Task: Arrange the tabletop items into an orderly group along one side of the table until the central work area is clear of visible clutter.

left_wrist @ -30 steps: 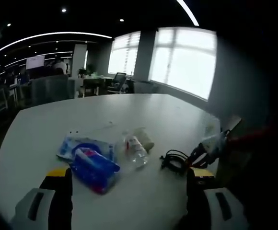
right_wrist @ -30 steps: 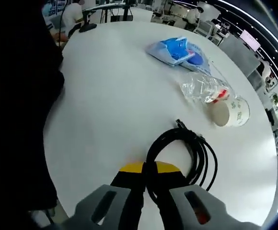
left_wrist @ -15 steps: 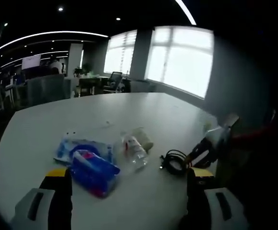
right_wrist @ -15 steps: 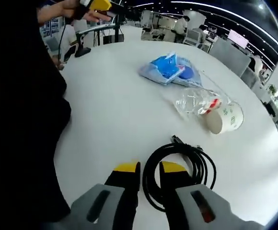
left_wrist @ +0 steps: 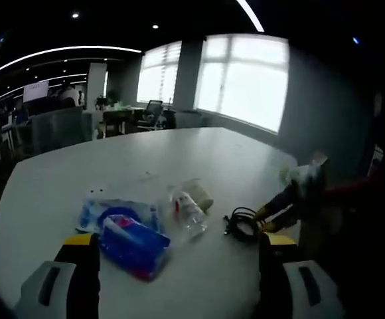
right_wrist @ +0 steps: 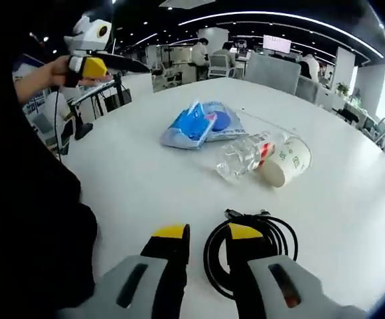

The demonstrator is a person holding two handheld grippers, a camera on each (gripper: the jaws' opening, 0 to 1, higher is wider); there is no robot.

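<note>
Going across the round white bench (right_wrist: 146, 179) in the right gripper view: on the left there's the blue plastic wipes packet (right_wrist: 191, 125) lying on a blue-and-white pouch (right_wrist: 220, 119), then a crushed clear plastic bottle with a red label (right_wrist: 242, 155), then a white paper cup on its side (right_wrist: 287, 159) just beside the bottle, maybe touching it. Nearest the camera sits the coiled black cable (right_wrist: 251, 247), close to the bench edge.

The left gripper (left_wrist: 178, 262) hangs back from the pile with its fingers spread wide and nothing between them. The right gripper (right_wrist: 206, 232) has its fingers released too, a clear gap between the yellow tips, with one side of the cable loop lying across that gap but not pinched.

What could go wrong from here, I reckon: the cable is springy, so it may uncoil or slide off the near edge if nudged. The cup and bottle are both on their sides and will probably roll when pushed, spreading the mess back into the middle. The slick wipes packet could slip off the pouch if only one of them gets dragged.
</note>
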